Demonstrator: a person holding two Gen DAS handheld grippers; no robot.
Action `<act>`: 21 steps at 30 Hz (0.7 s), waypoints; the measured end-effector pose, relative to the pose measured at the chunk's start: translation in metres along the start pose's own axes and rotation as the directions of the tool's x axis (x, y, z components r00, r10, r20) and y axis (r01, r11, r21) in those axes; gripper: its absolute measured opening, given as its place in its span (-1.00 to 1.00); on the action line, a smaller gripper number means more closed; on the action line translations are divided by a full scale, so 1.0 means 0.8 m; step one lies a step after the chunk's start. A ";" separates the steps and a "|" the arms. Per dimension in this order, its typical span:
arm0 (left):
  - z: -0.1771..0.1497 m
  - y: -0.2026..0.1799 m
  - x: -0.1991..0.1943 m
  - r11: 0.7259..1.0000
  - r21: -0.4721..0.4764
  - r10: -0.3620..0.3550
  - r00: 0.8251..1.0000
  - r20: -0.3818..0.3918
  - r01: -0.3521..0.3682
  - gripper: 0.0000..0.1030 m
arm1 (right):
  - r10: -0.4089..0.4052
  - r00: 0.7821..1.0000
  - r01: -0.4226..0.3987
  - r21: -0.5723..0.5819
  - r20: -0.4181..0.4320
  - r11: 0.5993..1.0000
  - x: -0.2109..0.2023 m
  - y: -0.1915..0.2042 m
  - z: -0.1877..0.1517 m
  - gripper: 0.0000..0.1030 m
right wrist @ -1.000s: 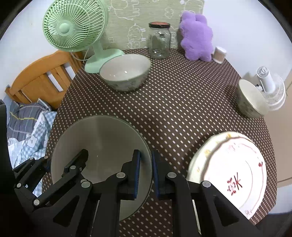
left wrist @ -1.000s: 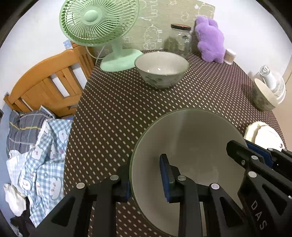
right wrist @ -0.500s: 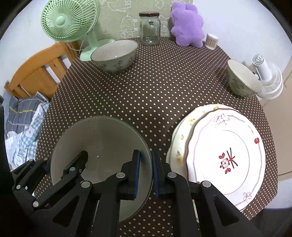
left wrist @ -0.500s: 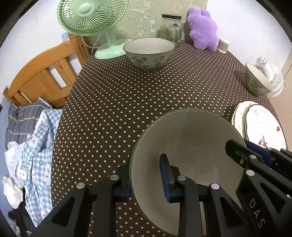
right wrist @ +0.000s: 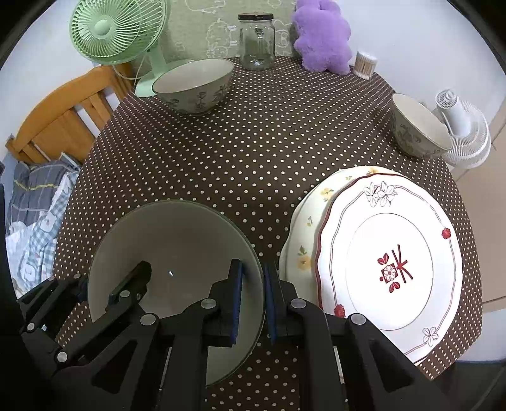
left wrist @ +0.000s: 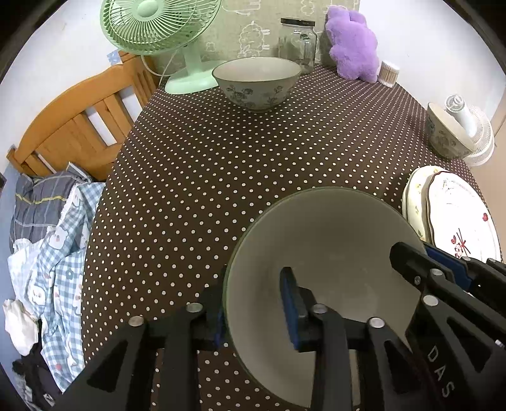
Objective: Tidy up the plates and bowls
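A wide grey-green bowl (left wrist: 322, 253) (right wrist: 177, 240) rests low over the near part of the dotted tablecloth (right wrist: 253, 151). My left gripper (left wrist: 253, 300) straddles its left rim. The jaws are opening, and the inner pad (left wrist: 289, 306) stands off the wall. My right gripper (right wrist: 253, 268) is shut on the bowl's right rim. Two stacked plates (right wrist: 389, 262) (left wrist: 455, 218) lie just right of the bowl. A large floral bowl (right wrist: 194, 85) (left wrist: 256, 82) sits at the back. A small floral bowl (right wrist: 417, 126) (left wrist: 446, 132) is at the right edge.
A green fan (left wrist: 158, 22), a glass jar (right wrist: 256, 41), a purple plush (right wrist: 322, 34) and a cotton-swab tub (right wrist: 365, 64) line the back. A white mini fan (right wrist: 465, 132) stands at the right, with a wooden chair (left wrist: 79, 126) and clothes (left wrist: 50, 240) at the left.
Both grippers came toward the near table edge and a little lower with the bowl. The stacked plates came fully into view. The left jaws have widened slightly.
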State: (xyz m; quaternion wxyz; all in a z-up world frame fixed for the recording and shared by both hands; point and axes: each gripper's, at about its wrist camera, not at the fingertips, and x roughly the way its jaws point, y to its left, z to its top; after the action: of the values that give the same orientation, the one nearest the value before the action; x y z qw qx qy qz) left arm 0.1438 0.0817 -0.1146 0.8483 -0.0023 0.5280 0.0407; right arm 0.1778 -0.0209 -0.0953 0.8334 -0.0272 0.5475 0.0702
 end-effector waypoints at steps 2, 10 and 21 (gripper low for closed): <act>0.000 0.000 -0.002 1.000 0.010 0.005 1.000 0.002 -0.005 -0.24 | 0.009 1.000 -0.009 -0.003 0.002 1.000 -0.002 0.002 0.001 -0.67; 0.011 0.011 -0.019 0.999 0.032 -0.019 1.000 0.007 0.018 0.50 | -0.009 1.000 0.009 -0.006 -0.002 1.000 -0.012 0.004 0.009 0.20; 0.043 0.039 -0.077 0.997 0.038 -0.071 0.989 0.129 0.067 0.76 | -0.022 0.993 0.019 0.030 0.116 0.999 -0.074 0.016 0.038 0.61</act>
State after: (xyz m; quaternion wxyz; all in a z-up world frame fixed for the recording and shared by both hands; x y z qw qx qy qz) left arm 0.1452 0.1105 -0.0431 0.8818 -0.0036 0.4716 0.0025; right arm 0.1807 -0.0093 -0.0285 0.8649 -0.0167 0.4986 0.0554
